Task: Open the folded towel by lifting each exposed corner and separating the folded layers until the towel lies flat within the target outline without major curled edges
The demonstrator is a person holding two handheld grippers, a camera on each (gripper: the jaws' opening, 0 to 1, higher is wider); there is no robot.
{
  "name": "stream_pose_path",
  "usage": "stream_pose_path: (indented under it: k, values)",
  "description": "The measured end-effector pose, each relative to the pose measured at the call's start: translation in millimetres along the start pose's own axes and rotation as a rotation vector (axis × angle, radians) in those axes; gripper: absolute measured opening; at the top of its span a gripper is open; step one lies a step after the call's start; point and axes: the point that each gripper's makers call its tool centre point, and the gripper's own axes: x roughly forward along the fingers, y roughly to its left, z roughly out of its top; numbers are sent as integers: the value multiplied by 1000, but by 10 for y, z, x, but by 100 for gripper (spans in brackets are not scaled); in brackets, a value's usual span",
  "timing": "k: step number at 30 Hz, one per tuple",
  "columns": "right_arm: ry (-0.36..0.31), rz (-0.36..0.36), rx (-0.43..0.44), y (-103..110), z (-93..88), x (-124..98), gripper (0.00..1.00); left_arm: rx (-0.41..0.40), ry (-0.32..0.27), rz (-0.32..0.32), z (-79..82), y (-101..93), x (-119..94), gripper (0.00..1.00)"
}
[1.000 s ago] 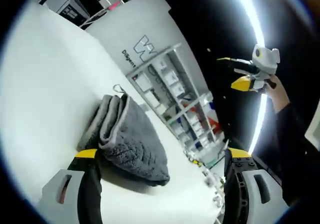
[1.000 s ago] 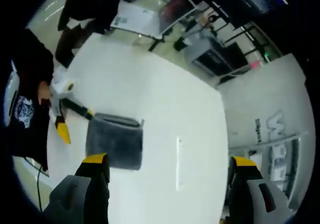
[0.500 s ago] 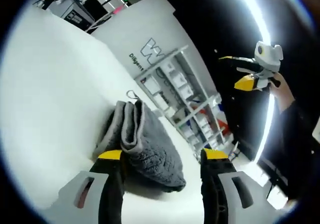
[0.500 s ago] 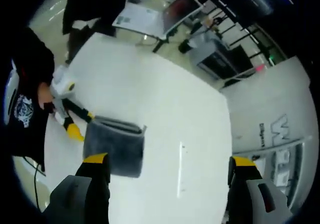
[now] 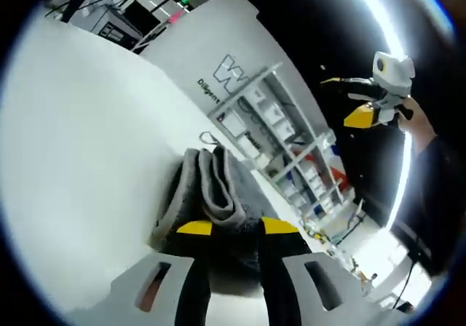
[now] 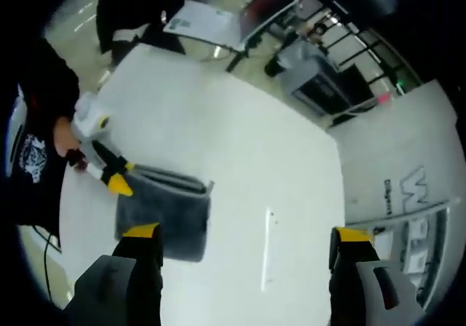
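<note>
Barely started: towel (image 6: 166,213) on the white table (image 6: 240,144), folded in a thick stack. Left gripper (image 5: 228,228) clenched on its near edge. Right gripper (image 6: 244,236) released, held above. All unfolding left.

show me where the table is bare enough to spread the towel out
Bare room: the white round table between the folded grey terry towel and the far rim, plus the stretch right of the towel past the thin dark line. Crowded: the towel's left edge, where the left claw closes on it.
</note>
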Motion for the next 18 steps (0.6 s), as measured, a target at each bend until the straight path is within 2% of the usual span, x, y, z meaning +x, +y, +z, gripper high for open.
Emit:
stream_pose_path:
  k: [2, 5, 10, 12, 18]
  values:
    - [-6, 23, 3, 36, 15, 51, 84, 1, -1, -9, -2, -8, 6, 14]
    - [-3, 49, -4, 79, 14, 135, 83, 4, -5, -19, 4, -21, 13, 13]
    - [-12, 127, -6, 162, 21, 263, 61, 8, -2, -39, 13, -35, 21, 13]
    - [-13, 172, -9, 229, 20, 306, 56, 5, 3, -67, 8, -78, 21, 13]
    - [-8, 225, -30, 305, 6, 451, 60, -4, 5, -69, 8, -84, 31, 12]
